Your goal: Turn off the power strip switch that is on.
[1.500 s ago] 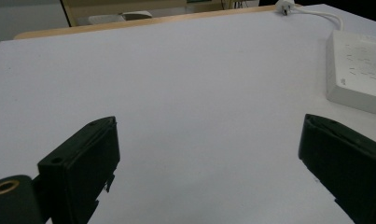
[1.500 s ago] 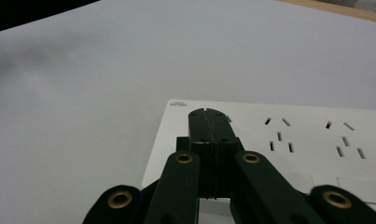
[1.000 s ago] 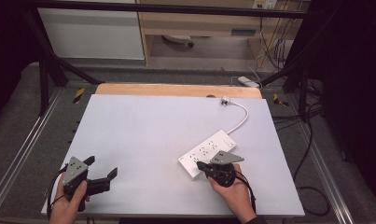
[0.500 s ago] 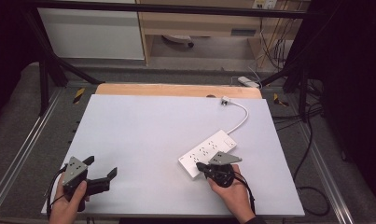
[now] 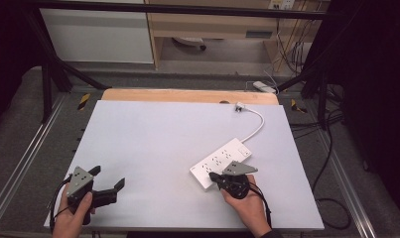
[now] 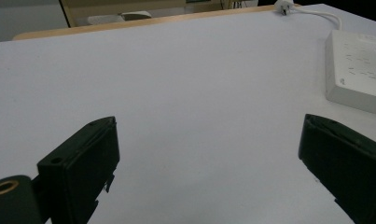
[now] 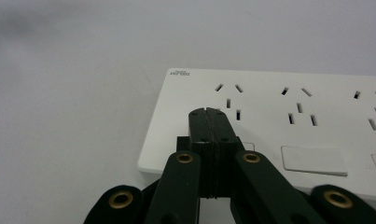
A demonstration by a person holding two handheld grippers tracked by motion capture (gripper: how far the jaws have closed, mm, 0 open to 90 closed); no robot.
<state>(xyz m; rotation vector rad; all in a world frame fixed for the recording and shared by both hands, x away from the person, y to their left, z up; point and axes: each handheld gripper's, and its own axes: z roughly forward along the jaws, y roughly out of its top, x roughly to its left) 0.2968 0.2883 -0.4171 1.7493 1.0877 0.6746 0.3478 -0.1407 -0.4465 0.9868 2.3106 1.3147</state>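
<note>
Here a white power strip (image 5: 221,162) lies flat on the white table (image 5: 153,144), right of the middle and toward the near edge, angled so that its far end points to the right. In the right gripper view the strip's (image 7: 288,121) face shows rows of slotted sockets, a small grey mark printed at one corner and a flat rectangular switch near the long edge. A white cord (image 5: 254,124) runs from the strip's far end in a curve to a white plug (image 5: 238,106) that lies near the table's far edge, beside a strip of bare wood (image 5: 187,95).

The right gripper (image 5: 218,177), held in the person's right hand (image 5: 247,204), sits at the strip's near end. Its fingers (image 7: 198,122) are pressed flat together with nothing between them, and their tips lie over the strip's near corner, just beside the first socket; whether they touch its face cannot be told.

The left gripper (image 5: 110,182), in the left hand (image 5: 71,218), rests near the table's near left corner, well apart from the strip. Its fingers (image 6: 83,158) are spread wide and empty over bare table, with the strip (image 6: 358,70) off to their right.
</note>
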